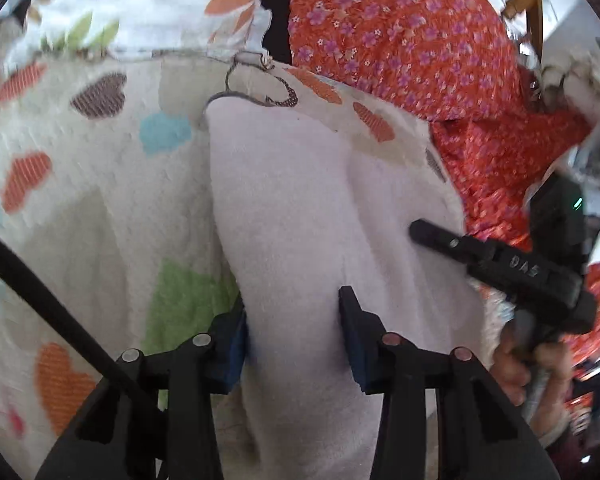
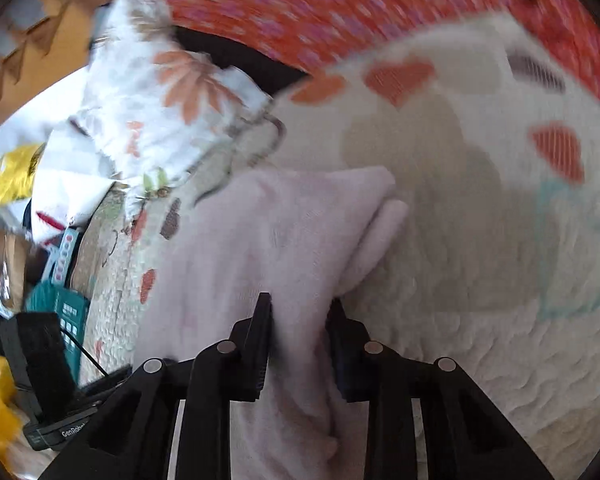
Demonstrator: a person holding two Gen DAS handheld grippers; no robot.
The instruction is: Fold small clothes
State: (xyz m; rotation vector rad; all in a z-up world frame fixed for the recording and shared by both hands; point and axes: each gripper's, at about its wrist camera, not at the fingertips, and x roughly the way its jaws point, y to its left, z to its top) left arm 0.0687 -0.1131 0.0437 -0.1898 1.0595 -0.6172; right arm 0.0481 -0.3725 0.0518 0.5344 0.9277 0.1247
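Observation:
A small pale pink fleece garment (image 1: 296, 208) lies on a cream quilt with coloured hearts (image 1: 80, 200). My left gripper (image 1: 292, 320) is closed on the garment's near edge, cloth bunched between its jaws. The right gripper (image 1: 420, 232) shows in the left wrist view as a black body reaching in from the right over the garment. In the right wrist view the right gripper (image 2: 300, 312) is shut on a fold of the pink garment (image 2: 268, 232), whose far end is doubled over on the quilt (image 2: 480, 280).
An orange floral cloth (image 1: 400, 40) and a white flowered cloth (image 1: 140, 4) lie at the quilt's far side. A wire hanger (image 1: 256, 76) lies by the garment's far end. Boxes and clutter (image 2: 56, 280) sit beyond the quilt's left edge in the right wrist view.

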